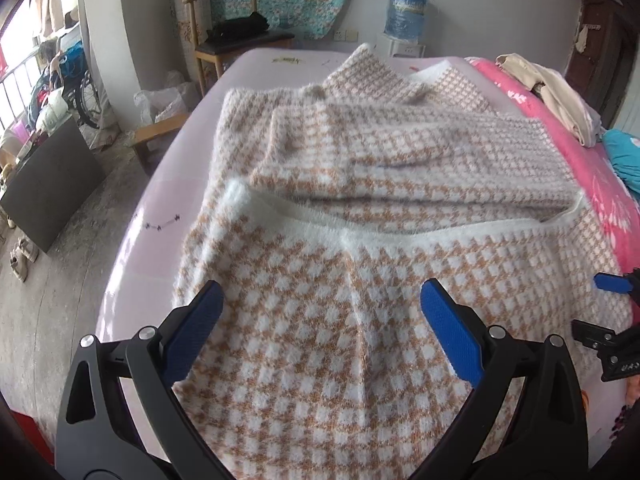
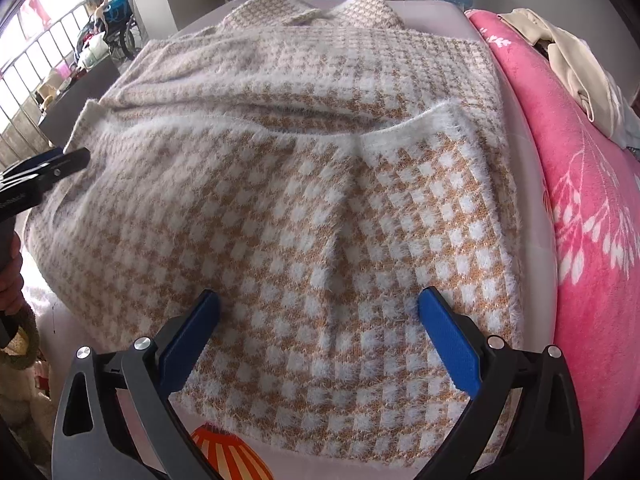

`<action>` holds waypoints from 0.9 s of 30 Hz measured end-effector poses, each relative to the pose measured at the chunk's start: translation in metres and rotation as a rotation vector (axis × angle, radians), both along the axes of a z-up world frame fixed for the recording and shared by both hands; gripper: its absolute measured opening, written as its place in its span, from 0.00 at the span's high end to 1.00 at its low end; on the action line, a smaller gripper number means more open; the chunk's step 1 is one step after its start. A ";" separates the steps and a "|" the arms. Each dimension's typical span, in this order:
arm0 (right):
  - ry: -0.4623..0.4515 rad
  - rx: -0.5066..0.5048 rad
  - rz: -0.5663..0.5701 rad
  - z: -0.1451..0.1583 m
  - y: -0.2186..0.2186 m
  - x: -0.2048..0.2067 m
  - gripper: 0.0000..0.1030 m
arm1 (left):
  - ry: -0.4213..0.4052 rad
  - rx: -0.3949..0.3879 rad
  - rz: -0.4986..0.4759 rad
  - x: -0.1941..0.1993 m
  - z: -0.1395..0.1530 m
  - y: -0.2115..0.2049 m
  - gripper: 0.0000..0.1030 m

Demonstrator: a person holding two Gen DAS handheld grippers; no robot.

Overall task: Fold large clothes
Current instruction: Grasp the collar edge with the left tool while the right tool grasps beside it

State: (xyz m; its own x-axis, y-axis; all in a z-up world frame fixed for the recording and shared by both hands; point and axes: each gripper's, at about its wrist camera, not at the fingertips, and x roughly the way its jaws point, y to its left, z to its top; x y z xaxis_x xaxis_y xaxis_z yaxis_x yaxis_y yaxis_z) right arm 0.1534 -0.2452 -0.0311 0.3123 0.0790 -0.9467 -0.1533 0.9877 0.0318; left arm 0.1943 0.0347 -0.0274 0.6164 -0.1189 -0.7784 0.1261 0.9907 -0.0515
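Note:
A fuzzy orange-and-white houndstooth sweater lies on the pale pink bed. Its lower part is folded up over the body, with a white ribbed hem across the middle. My left gripper is open above the near left part of the sweater and holds nothing. My right gripper is open above the near right part of the sweater and holds nothing. The right gripper also shows at the right edge of the left wrist view. The left gripper shows at the left edge of the right wrist view.
A pink flowered blanket runs along the right side of the bed, with beige clothes piled on it. A wooden chair and a water jug stand by the far wall. The floor lies left of the bed.

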 end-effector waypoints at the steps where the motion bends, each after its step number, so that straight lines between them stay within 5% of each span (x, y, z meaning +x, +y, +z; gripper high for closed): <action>1: 0.021 0.005 -0.005 0.001 0.000 0.003 0.06 | -0.028 0.006 -0.013 -0.002 0.010 0.003 0.07; 8: -0.101 0.226 -0.049 0.068 -0.019 0.037 0.06 | -0.182 -0.029 -0.077 0.011 0.079 0.041 0.07; 16: -0.230 0.249 0.004 0.125 -0.019 0.135 0.06 | -0.175 -0.101 -0.106 0.128 0.100 0.027 0.08; 21: -0.211 0.257 -0.015 0.118 -0.025 0.218 0.06 | -0.141 -0.187 -0.116 0.209 0.094 -0.005 0.08; 27: -0.108 0.354 -0.101 0.077 -0.042 0.315 0.10 | -0.040 -0.234 -0.135 0.298 0.063 -0.056 0.09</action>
